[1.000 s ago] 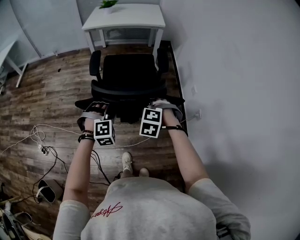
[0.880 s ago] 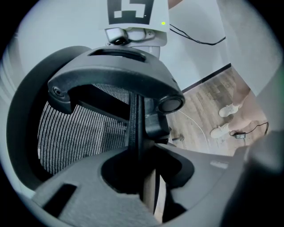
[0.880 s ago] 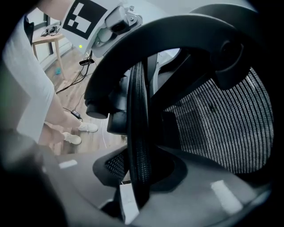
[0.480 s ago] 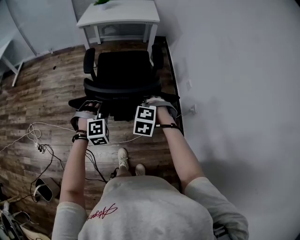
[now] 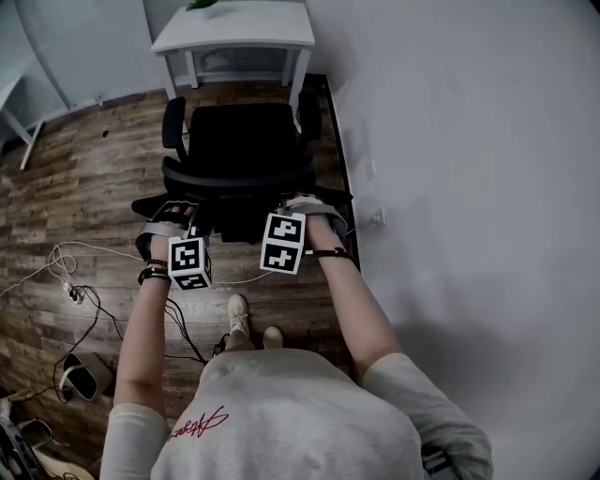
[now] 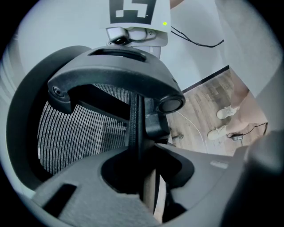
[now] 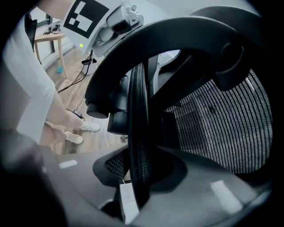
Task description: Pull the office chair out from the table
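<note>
Black mesh-backed office chair, upright, facing and just before the small white table

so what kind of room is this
Probably a small office or home study: a black office chair faces a white desk against the wall, on a wood floor with loose cables lying on it.

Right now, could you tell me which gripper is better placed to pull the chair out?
Right, slightly: the right gripper and left gripper both clamp the backrest, but the right's jaws seem to hold it deeper.
</note>
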